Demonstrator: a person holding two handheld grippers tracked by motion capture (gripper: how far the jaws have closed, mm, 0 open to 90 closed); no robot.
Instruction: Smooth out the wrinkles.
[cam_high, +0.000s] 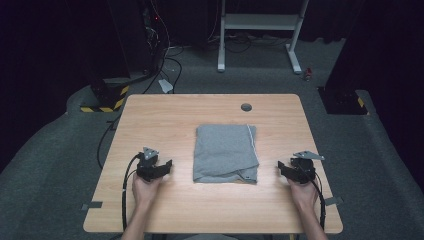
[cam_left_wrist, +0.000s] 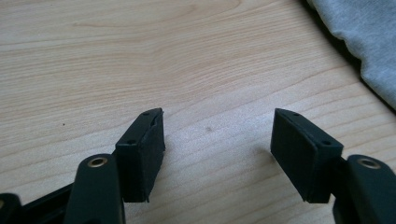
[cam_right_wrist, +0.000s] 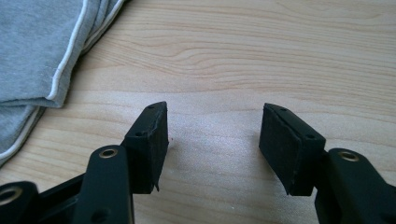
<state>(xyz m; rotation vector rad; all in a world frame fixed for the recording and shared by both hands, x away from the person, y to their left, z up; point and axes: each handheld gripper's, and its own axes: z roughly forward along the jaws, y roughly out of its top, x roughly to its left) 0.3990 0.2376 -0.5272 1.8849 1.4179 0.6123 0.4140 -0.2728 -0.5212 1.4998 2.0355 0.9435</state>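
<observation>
A folded grey cloth (cam_high: 226, 152) with a white-trimmed edge lies flat in the middle of the wooden table (cam_high: 165, 115). My left gripper (cam_high: 168, 165) rests on the table to the left of it, jaws pointing toward it. In the left gripper view the gripper (cam_left_wrist: 218, 116) is open over bare wood, and the cloth (cam_left_wrist: 364, 32) lies off to the upper right. My right gripper (cam_high: 281, 168) sits to the right of the cloth. In the right gripper view it (cam_right_wrist: 215, 109) stands open with nothing between the pads, the cloth (cam_right_wrist: 37, 46) at the upper left.
A round cable hole (cam_high: 246, 107) sits near the table's far edge. Grey tape strips mark the front left (cam_high: 92, 205) and front right (cam_high: 333, 201) corners. On the floor beyond stand a white desk frame (cam_high: 260, 22) and a yellow-and-black striped base (cam_high: 107, 100) with cables.
</observation>
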